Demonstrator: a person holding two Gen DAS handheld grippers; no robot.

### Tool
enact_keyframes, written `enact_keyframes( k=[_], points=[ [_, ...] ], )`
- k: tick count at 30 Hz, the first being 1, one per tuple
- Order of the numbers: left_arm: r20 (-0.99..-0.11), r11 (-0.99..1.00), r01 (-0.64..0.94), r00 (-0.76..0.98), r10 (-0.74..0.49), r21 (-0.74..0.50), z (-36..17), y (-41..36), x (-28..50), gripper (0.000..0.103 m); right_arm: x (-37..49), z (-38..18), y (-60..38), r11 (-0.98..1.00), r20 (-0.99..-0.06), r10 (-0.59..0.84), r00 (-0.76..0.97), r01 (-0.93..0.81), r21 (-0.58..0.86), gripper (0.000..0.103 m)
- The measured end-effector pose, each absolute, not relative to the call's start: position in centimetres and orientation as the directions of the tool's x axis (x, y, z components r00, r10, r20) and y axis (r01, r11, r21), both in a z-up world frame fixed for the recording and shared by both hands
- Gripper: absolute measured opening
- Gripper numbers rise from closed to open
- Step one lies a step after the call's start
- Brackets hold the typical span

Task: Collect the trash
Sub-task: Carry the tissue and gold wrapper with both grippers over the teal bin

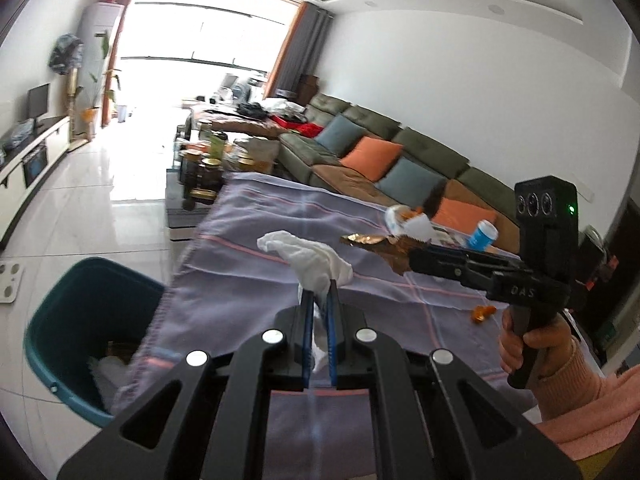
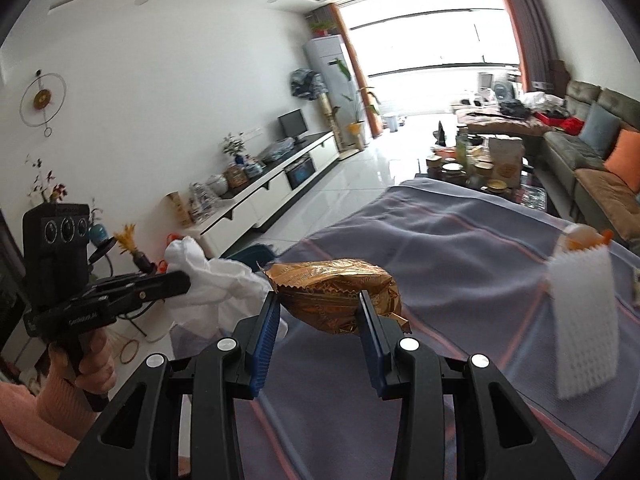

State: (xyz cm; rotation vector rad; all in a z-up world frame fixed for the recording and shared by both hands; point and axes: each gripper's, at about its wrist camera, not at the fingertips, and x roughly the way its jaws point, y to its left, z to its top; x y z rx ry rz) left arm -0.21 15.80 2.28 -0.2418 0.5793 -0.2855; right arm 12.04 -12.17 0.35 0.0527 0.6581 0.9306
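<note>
1. The left gripper (image 1: 319,292) has its blue-padded jaws pinched nearly together on a crumpled white paper tissue (image 1: 308,258), which bunches out above the fingertips and trails down between the pads.
2. The right gripper (image 2: 318,304) holds a crinkled gold foil snack wrapper (image 2: 332,286); its jaws stand partly apart, each blue pad pressing a side of the wrapper.
3. Both held pieces hang above a table covered in a grey-purple cloth with pink stripes (image 1: 256,216).
4. In the left wrist view the right gripper reaches in from the right, its handle gripped by a hand (image 1: 532,344) in a pink knitted sleeve (image 1: 580,392).
5. A round teal plastic bin (image 1: 60,316) stands on the pale tiled floor just beside the table's left edge, with white paper visible inside.
6. More trash lies on the cloth: a white ribbed foam sleeve (image 2: 582,320), a small orange scrap (image 1: 482,313) and a blue-and-white cup (image 1: 482,235) on its side near the far edge.
7. A green sofa with orange and grey-blue cushions (image 1: 384,152) runs along the wall behind the table.
</note>
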Motion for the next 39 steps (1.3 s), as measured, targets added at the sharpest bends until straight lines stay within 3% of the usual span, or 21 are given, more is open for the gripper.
enact_keyframes(
  k=[18, 26, 29, 31, 39],
  points=[
    [-0.494, 0.963, -0.017, 0.861, -0.123, -0.268, 3.4, 23.9, -2.5, 0.008, 11.0, 1.3, -2.1, 0.439, -0.516, 0.814, 0.266, -0.864, 0.248, 0.036],
    [-0.512, 0.956, -0.067, 0.854, -0.094, -0.287, 2.7, 25.8, -2.7, 0.008, 11.0, 0.6, 0.3, 0.410, -0.539, 0.812, 0.225, -0.877, 0.251, 0.033],
    [-0.513, 0.953, -0.072, 0.853, -0.094, -0.295, 2.3, 26.2, -2.9, 0.008, 11.0, 0.1, 0.1, 0.417, -0.557, 0.800, 0.221, -0.873, 0.252, 0.038],
    [-0.513, 0.950, -0.077, 0.853, -0.094, -0.302, 2.2, 26.6, -3.0, 0.008, 11.1, -0.5, -0.4, 0.421, -0.576, 0.790, 0.209, -0.868, 0.263, 0.059],
    [-0.519, 0.944, -0.085, 0.849, -0.099, -0.319, 1.4, 26.8, -2.6, 0.008, 11.2, -3.9, -0.5, 0.467, -0.666, 0.724, 0.180, -0.838, 0.282, 0.063]
  ],
)
